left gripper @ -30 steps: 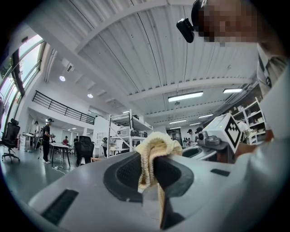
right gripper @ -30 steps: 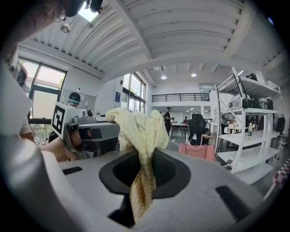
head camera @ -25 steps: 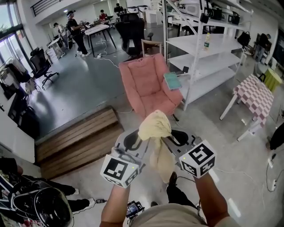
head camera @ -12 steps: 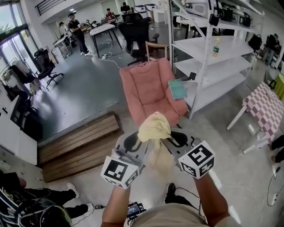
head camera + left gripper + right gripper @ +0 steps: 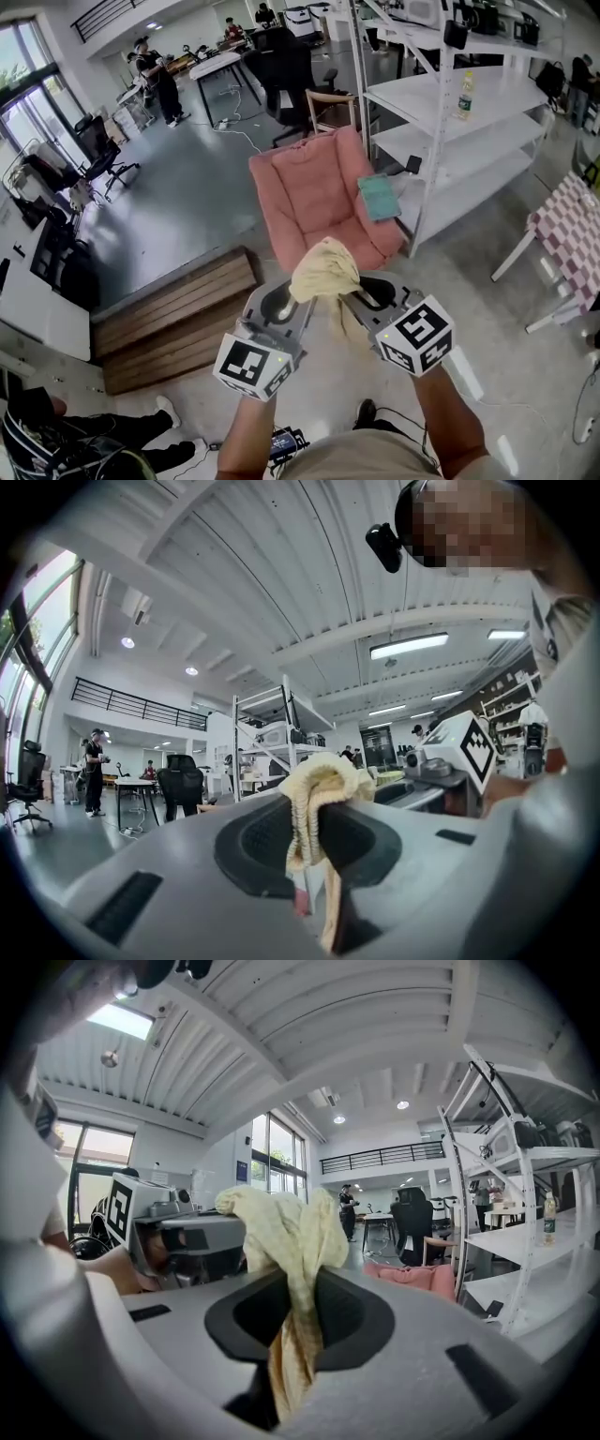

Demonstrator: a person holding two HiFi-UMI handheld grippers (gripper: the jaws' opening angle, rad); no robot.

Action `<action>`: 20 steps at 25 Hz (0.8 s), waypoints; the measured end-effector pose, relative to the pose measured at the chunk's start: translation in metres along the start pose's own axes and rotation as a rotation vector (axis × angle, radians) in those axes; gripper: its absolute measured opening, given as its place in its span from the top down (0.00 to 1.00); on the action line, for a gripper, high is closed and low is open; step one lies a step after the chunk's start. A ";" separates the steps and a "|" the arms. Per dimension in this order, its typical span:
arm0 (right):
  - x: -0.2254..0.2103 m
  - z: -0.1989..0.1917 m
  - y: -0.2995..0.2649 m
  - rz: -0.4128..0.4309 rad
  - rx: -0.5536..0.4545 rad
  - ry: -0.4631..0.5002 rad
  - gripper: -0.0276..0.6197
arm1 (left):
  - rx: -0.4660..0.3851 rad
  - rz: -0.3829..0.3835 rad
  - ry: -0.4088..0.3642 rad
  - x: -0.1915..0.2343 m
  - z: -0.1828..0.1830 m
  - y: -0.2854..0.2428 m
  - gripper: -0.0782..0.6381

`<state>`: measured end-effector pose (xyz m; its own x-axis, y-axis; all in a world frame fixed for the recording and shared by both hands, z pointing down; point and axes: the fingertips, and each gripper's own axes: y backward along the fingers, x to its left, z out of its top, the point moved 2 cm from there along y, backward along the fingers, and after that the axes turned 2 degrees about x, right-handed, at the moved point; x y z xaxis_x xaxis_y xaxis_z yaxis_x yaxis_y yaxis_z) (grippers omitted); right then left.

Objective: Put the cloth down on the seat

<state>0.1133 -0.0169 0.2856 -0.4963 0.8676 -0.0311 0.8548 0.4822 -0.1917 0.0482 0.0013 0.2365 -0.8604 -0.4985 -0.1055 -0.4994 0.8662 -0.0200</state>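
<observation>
A pale yellow cloth hangs bunched between my two grippers, held up in front of me. My left gripper is shut on one part of the cloth, and my right gripper is shut on another part of the cloth; a tail of fabric droops between them. The pink cushioned seat stands on the floor ahead, just beyond the cloth, and shows low at the right of the right gripper view as the seat. Both grippers stand close together, short of the seat.
A teal book lies on the seat's right arm. White metal shelving stands right of the seat, a wooden platform to its left. A checkered table is far right. A black office chair and people stand behind.
The grippers keep their hold on the cloth. The view has drifted, and the seat has come slightly nearer and more central; the hanging tail of cloth looks shorter.
</observation>
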 end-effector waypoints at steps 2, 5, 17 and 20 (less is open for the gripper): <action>-0.019 -0.002 -0.006 -0.002 0.004 0.000 0.87 | 0.001 -0.003 0.002 0.005 -0.004 -0.019 0.81; -0.041 -0.004 -0.017 -0.002 0.012 -0.003 0.87 | 0.002 -0.003 0.005 0.016 -0.008 -0.042 0.81; -0.111 -0.004 -0.083 -0.021 0.032 -0.005 0.87 | -0.013 -0.024 0.015 0.081 -0.030 -0.114 0.81; -0.130 0.004 -0.109 -0.058 0.041 0.005 0.87 | -0.034 -0.062 0.026 0.112 -0.032 -0.133 0.81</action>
<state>0.0841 -0.1826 0.3062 -0.5441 0.8389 -0.0140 0.8176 0.5264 -0.2332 0.0157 -0.1710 0.2590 -0.8299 -0.5522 -0.0795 -0.5545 0.8322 0.0078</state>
